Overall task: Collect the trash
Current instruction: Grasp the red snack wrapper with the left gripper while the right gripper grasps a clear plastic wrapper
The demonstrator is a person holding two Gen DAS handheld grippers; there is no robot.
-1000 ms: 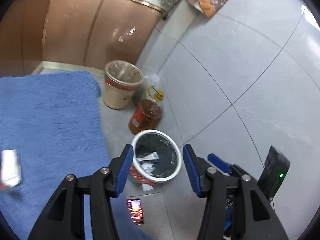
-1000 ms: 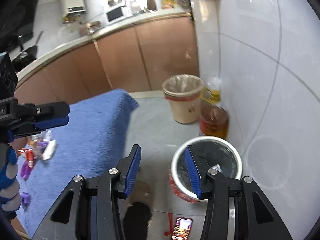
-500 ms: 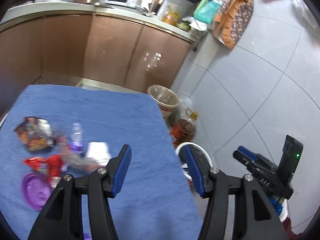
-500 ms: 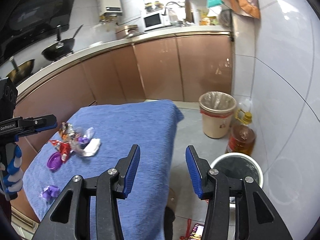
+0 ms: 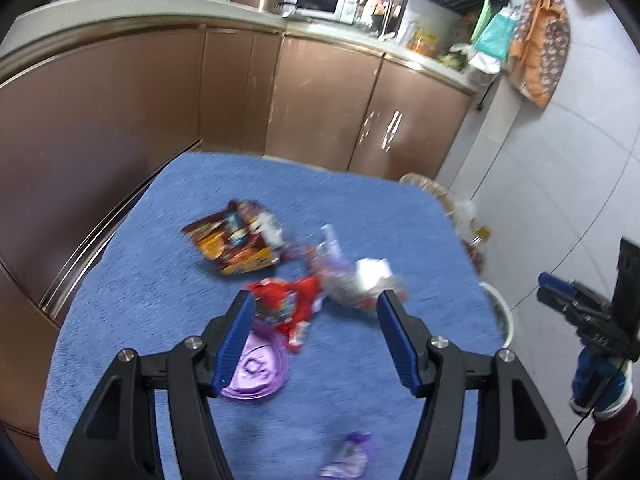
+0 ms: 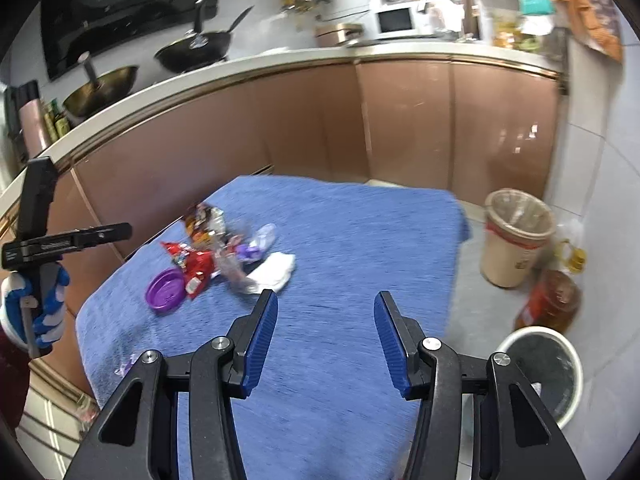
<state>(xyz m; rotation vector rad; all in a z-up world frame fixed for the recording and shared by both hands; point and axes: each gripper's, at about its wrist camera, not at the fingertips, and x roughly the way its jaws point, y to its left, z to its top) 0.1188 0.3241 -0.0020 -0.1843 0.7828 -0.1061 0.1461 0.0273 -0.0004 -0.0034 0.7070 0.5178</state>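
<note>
A pile of trash lies on the blue cloth table (image 5: 160,280): a brown snack bag (image 5: 236,242), a red wrapper (image 5: 286,300), a purple lid (image 5: 256,372), a crumpled white tissue (image 5: 372,272) and a small purple wrapper (image 5: 352,456). My left gripper (image 5: 315,300) hovers over the red wrapper and the lid; its jaws are opening and hold nothing. My right gripper (image 6: 326,298) is open and empty above bare cloth, right of the tissue (image 6: 274,270). The white trash bin (image 6: 540,372) with a black liner stands on the floor at the table's right.
A beige lined bin (image 6: 516,236) and an oil bottle (image 6: 550,300) stand on the floor by the tiled wall. Brown cabinets (image 5: 320,100) with a counter run behind the table. A gloved hand (image 6: 36,308) holds the left gripper at the table's left side.
Both grippers have swung from over the white bin on the floor to over the blue table. The trash pile is now in front of the left gripper, whose jaws stand wider.
</note>
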